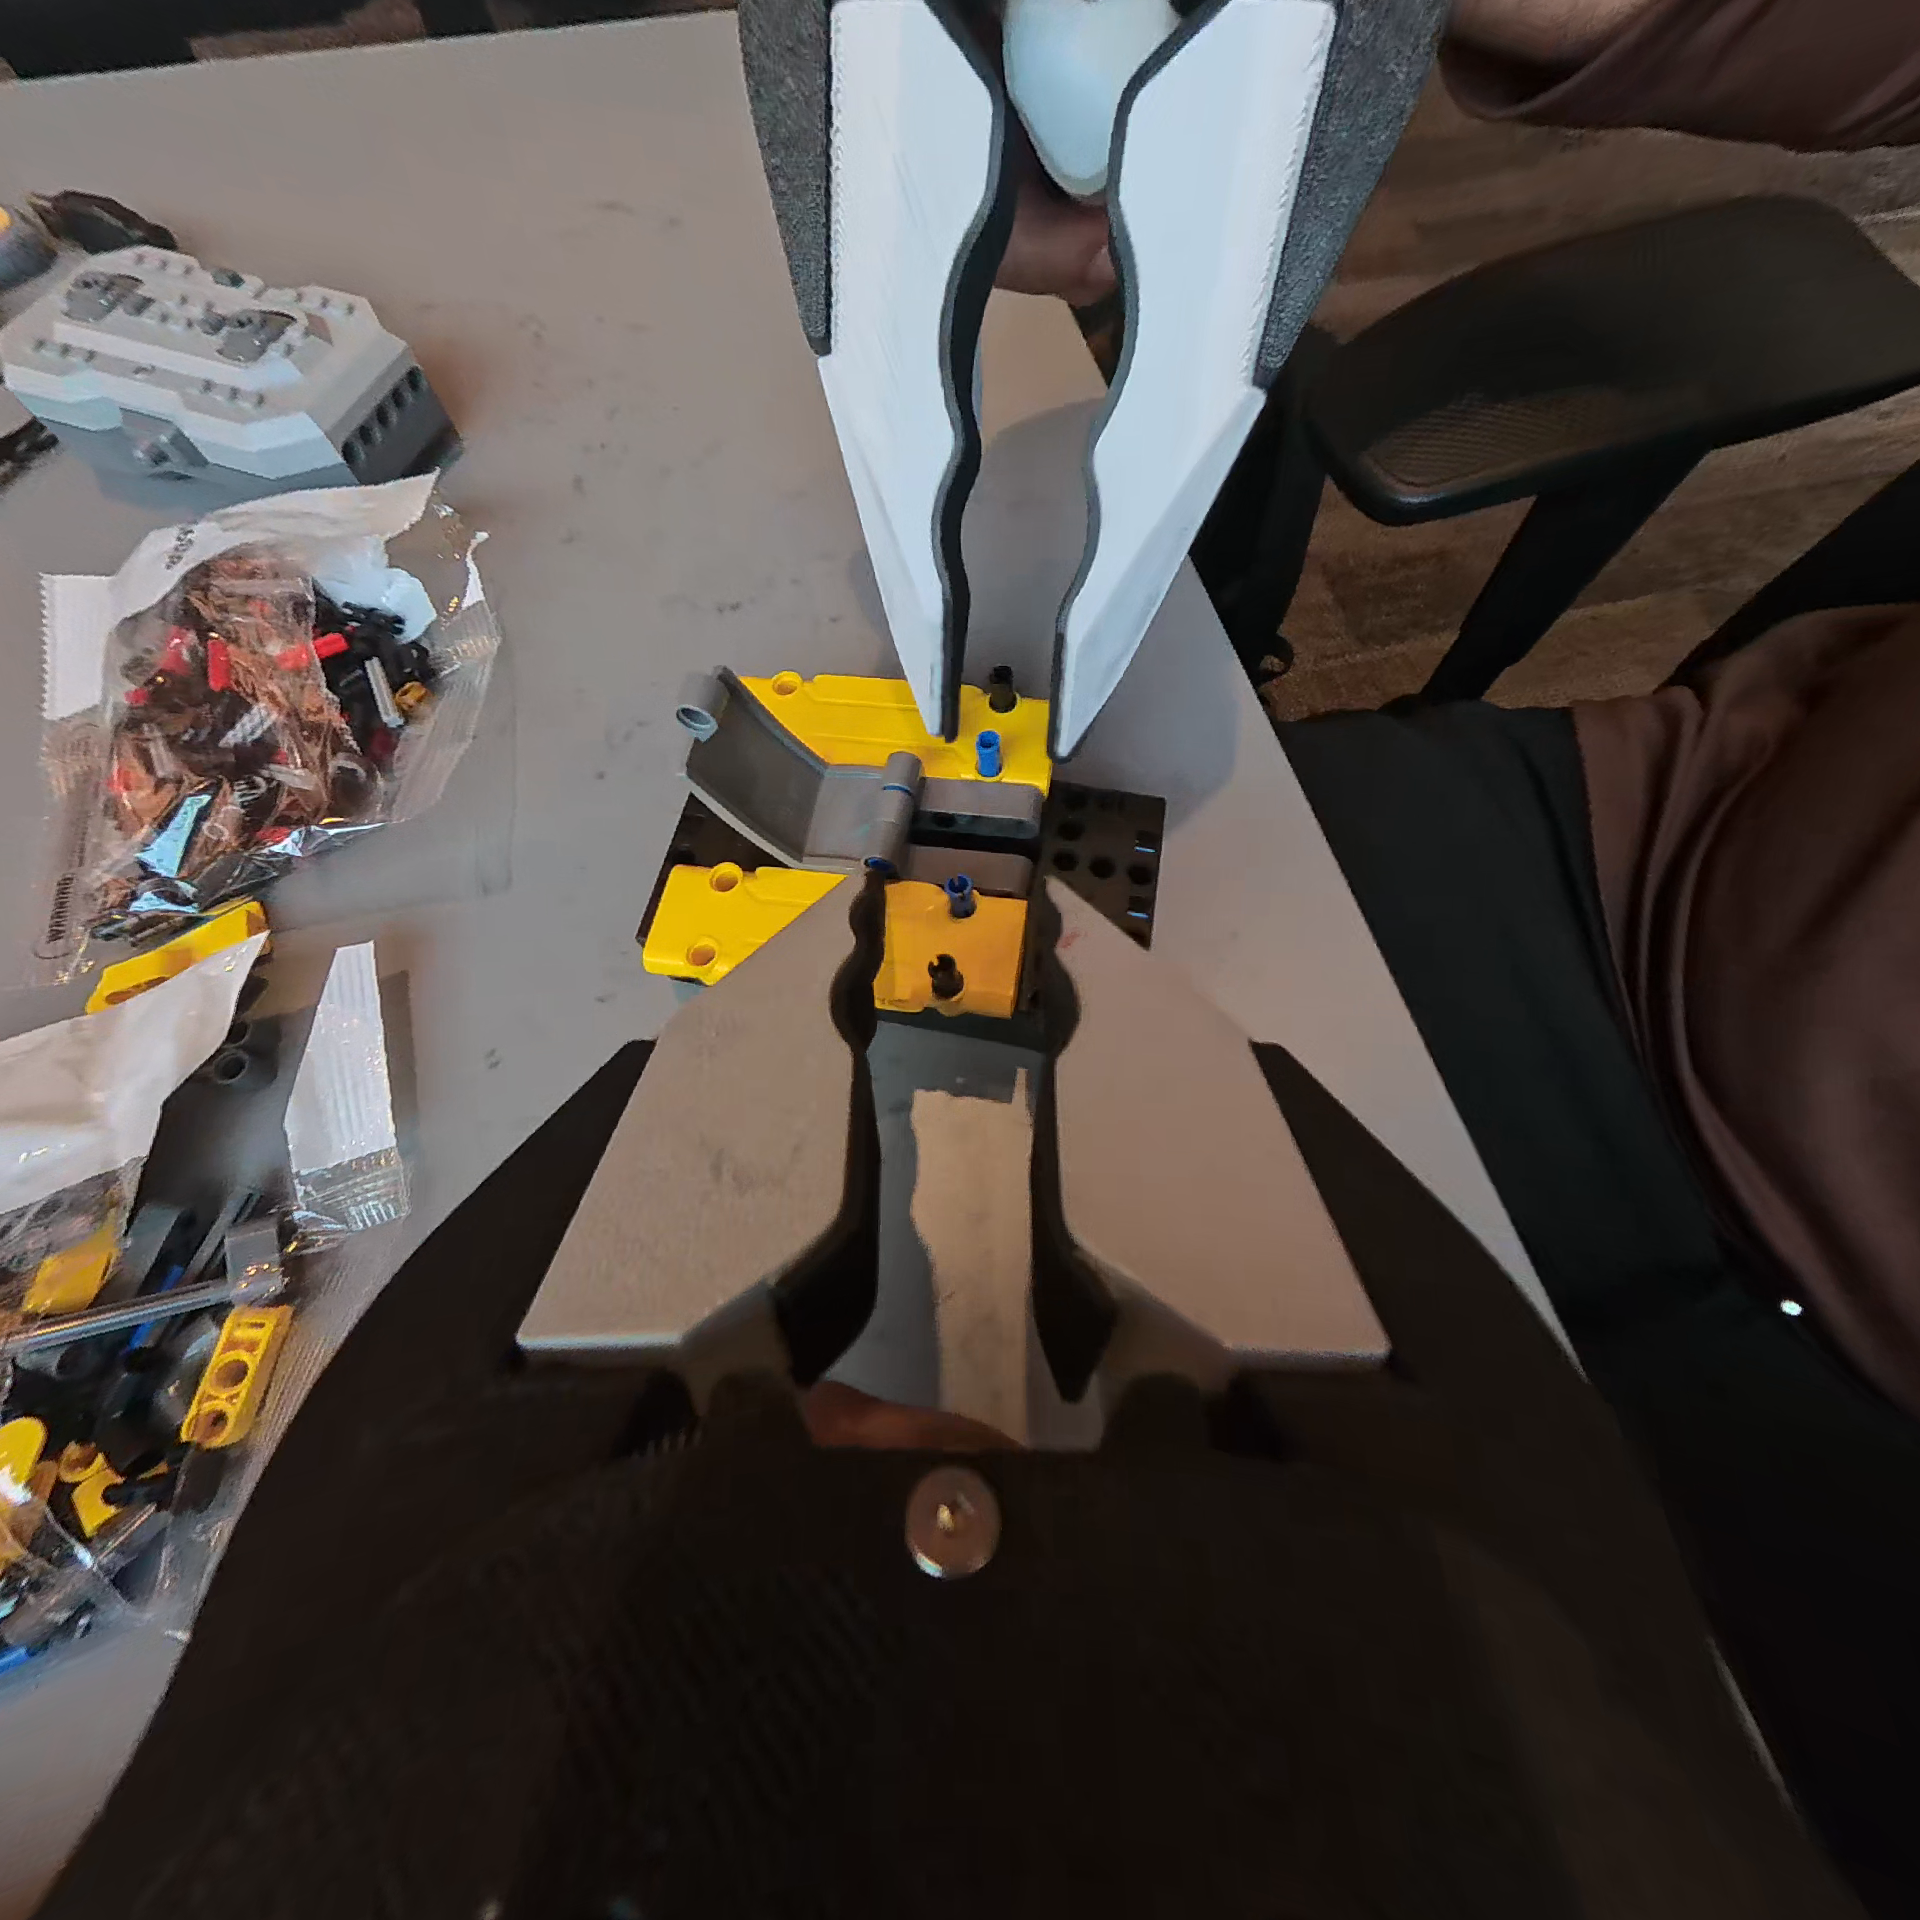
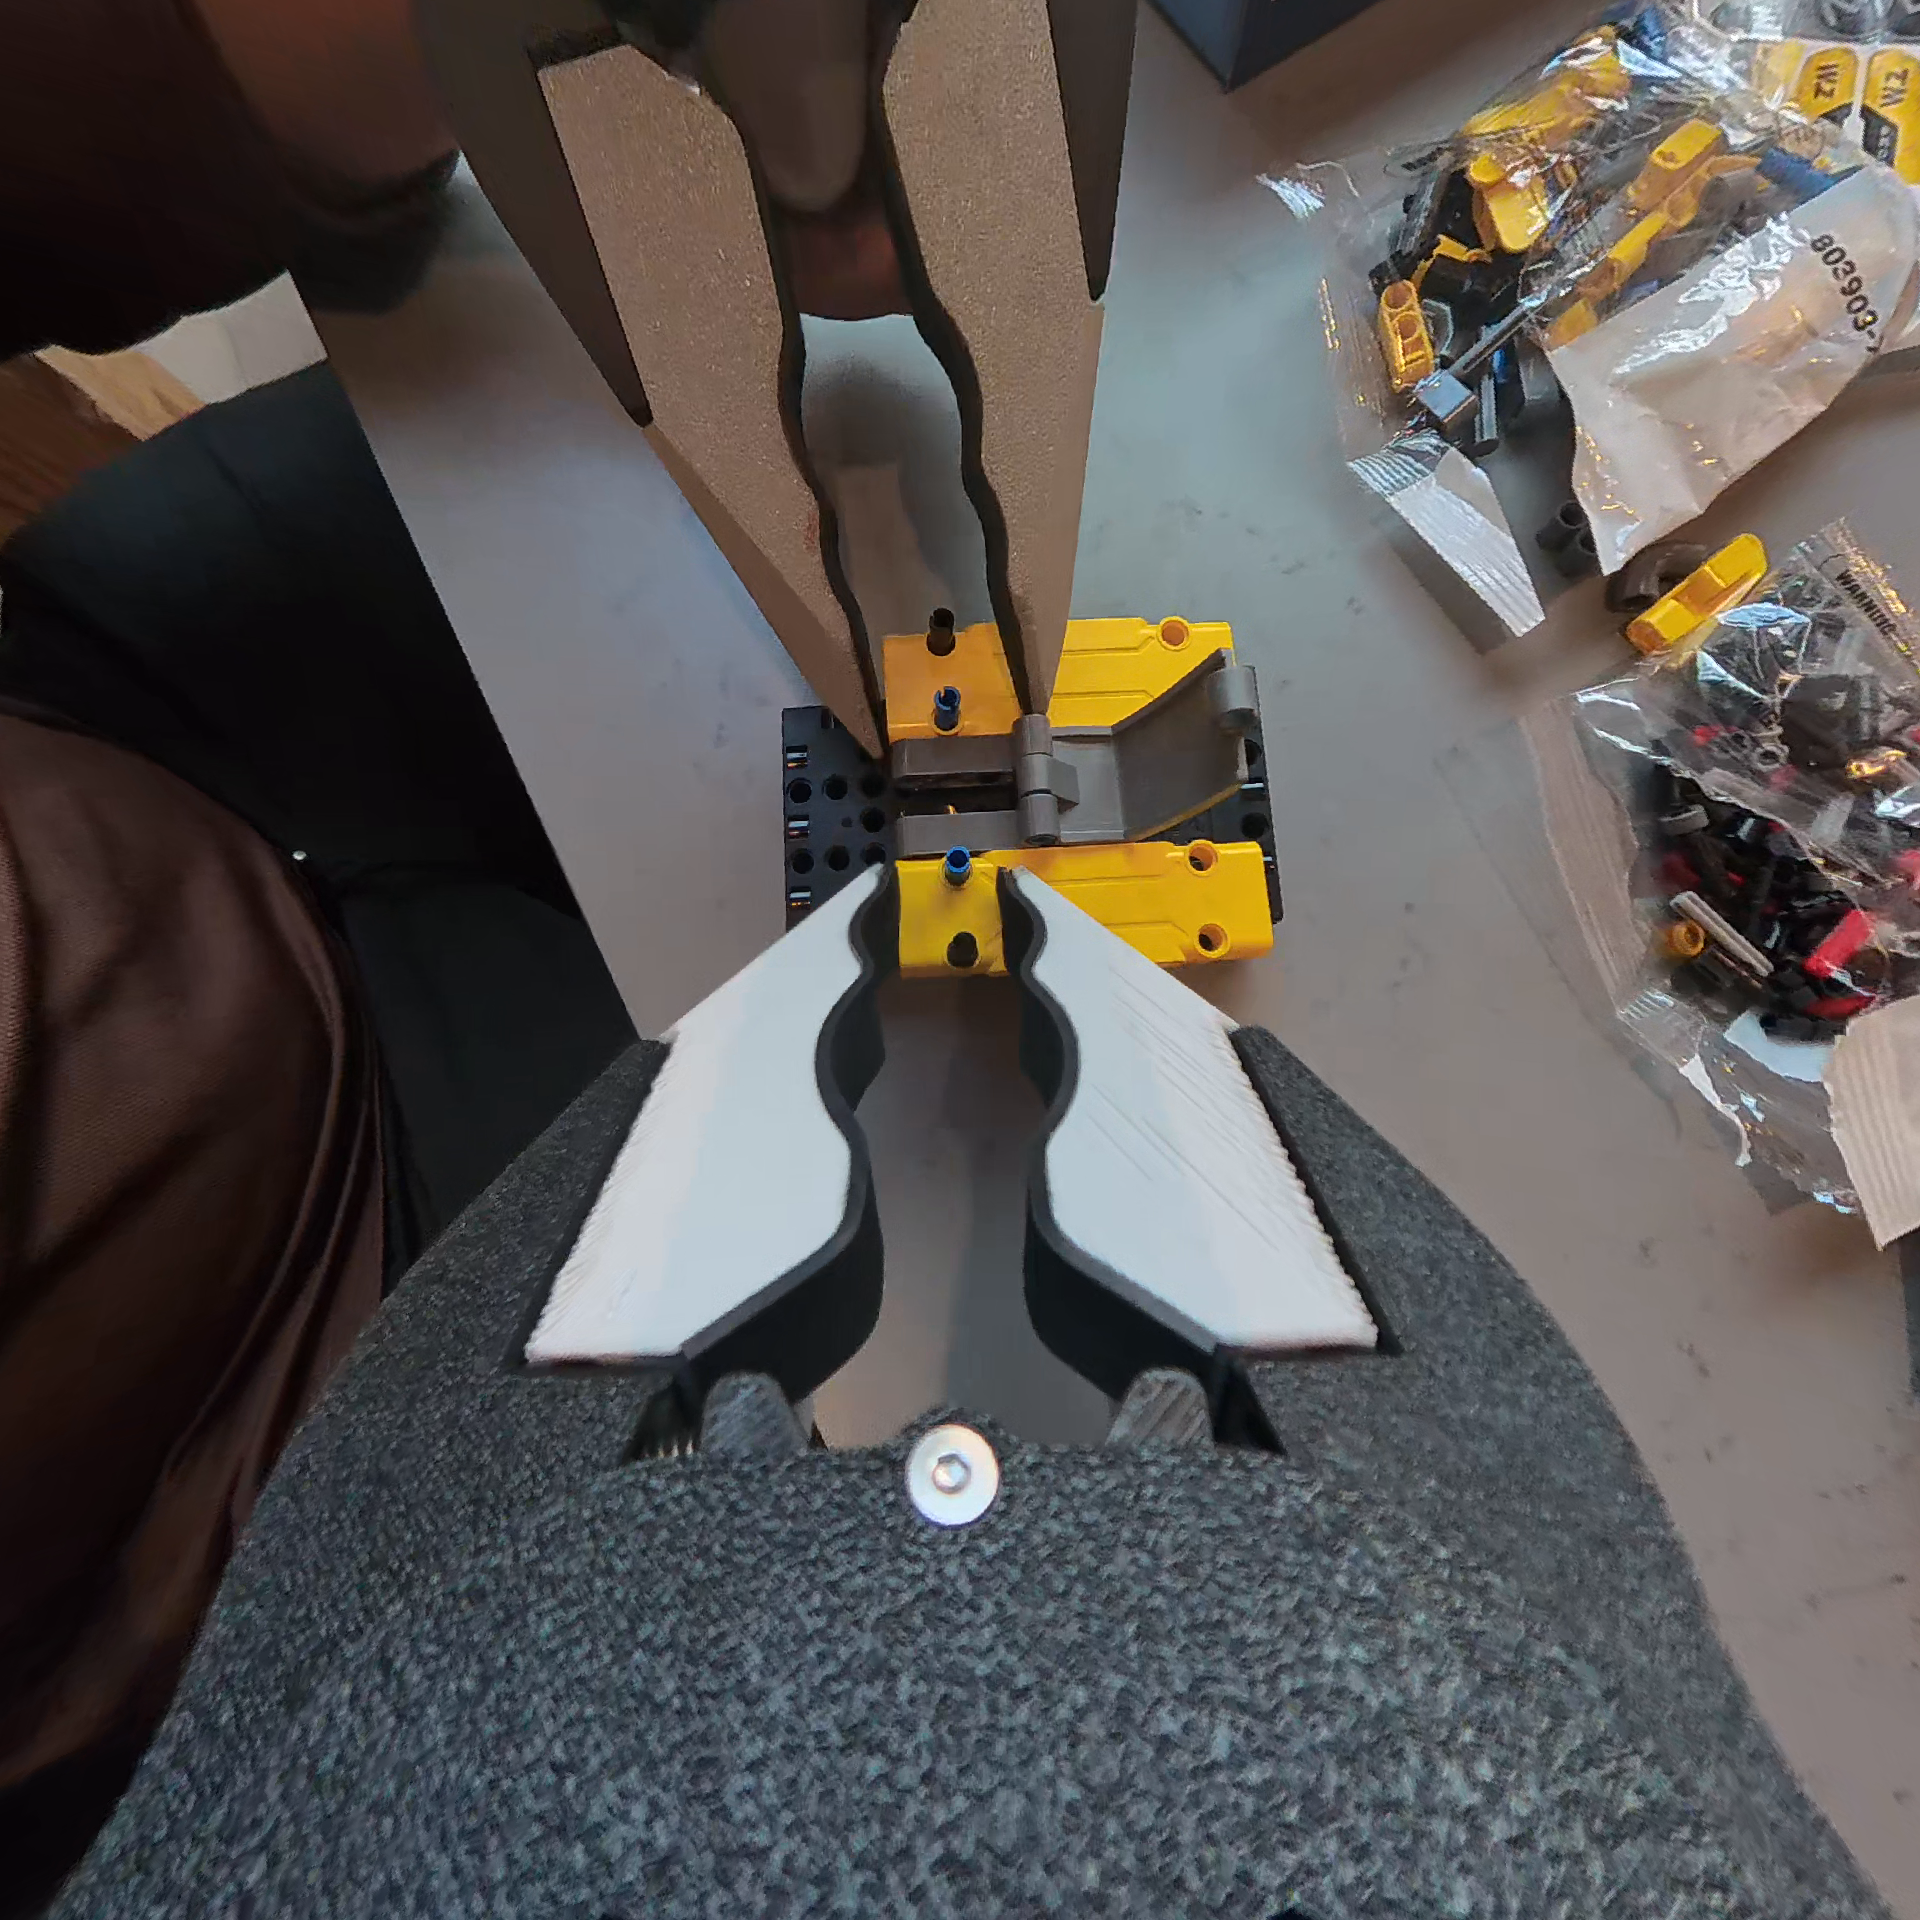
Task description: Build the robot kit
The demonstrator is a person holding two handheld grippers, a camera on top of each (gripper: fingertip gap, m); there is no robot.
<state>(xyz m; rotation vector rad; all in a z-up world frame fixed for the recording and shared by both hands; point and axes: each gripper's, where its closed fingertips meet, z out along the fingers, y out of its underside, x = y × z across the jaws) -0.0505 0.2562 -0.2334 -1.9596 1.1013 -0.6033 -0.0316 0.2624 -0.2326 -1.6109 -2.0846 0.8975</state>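
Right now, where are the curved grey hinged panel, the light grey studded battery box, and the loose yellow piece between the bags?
Curved grey hinged panel (image 1: 774, 774), left wrist view, sloped face.
Light grey studded battery box (image 1: 208, 348), left wrist view, top.
Loose yellow piece (image 2: 1696, 592), right wrist view, middle.

The left gripper (image 1: 961, 883) covers the near yellow panel's (image 1: 940, 951) middle. At nine o'clock, the bag of yellow parts (image 1: 94, 1351) is cut by the edge; its small pieces blur together.

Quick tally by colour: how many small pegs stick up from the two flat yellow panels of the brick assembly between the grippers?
Short blue plastic pegs: 2
Short black plastic pegs: 2
Total: 4
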